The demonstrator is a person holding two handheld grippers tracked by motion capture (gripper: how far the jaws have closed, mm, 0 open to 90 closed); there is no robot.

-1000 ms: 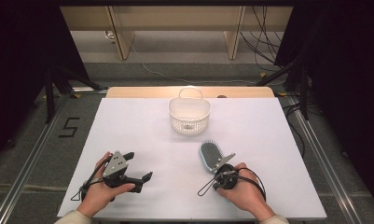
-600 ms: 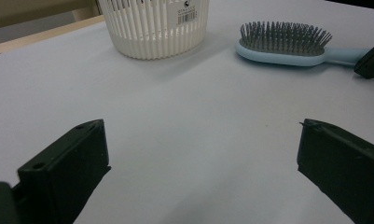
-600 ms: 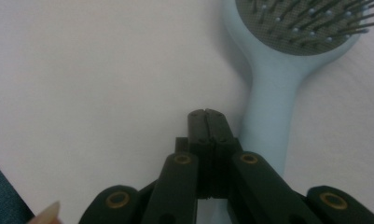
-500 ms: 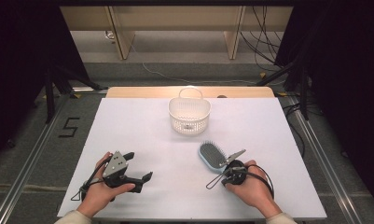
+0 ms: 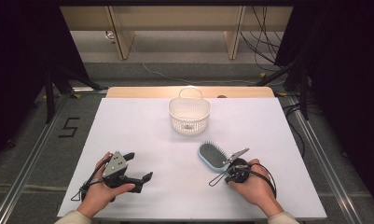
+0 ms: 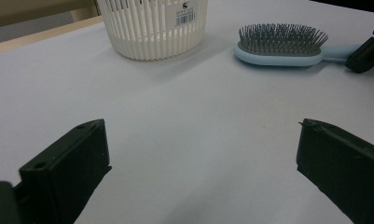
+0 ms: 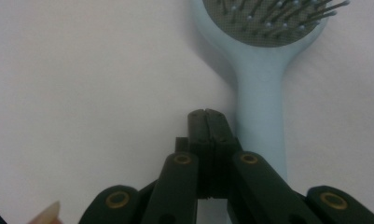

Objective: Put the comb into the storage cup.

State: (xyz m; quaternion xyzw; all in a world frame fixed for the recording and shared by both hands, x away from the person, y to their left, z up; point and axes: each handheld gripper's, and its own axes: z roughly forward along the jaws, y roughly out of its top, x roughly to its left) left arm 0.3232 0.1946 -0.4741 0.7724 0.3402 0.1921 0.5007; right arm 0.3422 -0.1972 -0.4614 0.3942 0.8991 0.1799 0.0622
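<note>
A light-blue hairbrush (image 5: 211,155) lies bristles up on the white table, right of centre, its handle (image 7: 261,116) pointing toward the person's right hand. My right gripper (image 5: 227,166) rests on the table with its jaws shut together and nothing between them. Its tips (image 7: 207,115) lie just left of the handle in the right gripper view. My left gripper (image 5: 138,167) sits at the front left, held in the left hand, its jaws open wide over bare table (image 6: 201,158). From there the brush (image 6: 280,46) and a white slatted basket (image 6: 152,28) lie ahead.
The white basket (image 5: 189,114) with a hoop handle stands at the back centre of the table (image 5: 128,126). A wooden strip runs along the far edge. Floor rails, cables and dark stands surround the table. The right gripper's black tip (image 6: 366,51) shows at the far right.
The right hand and its gripper have shifted a little to the right, and the brush's handle end has swung slightly that way. The left hand has kept still.
</note>
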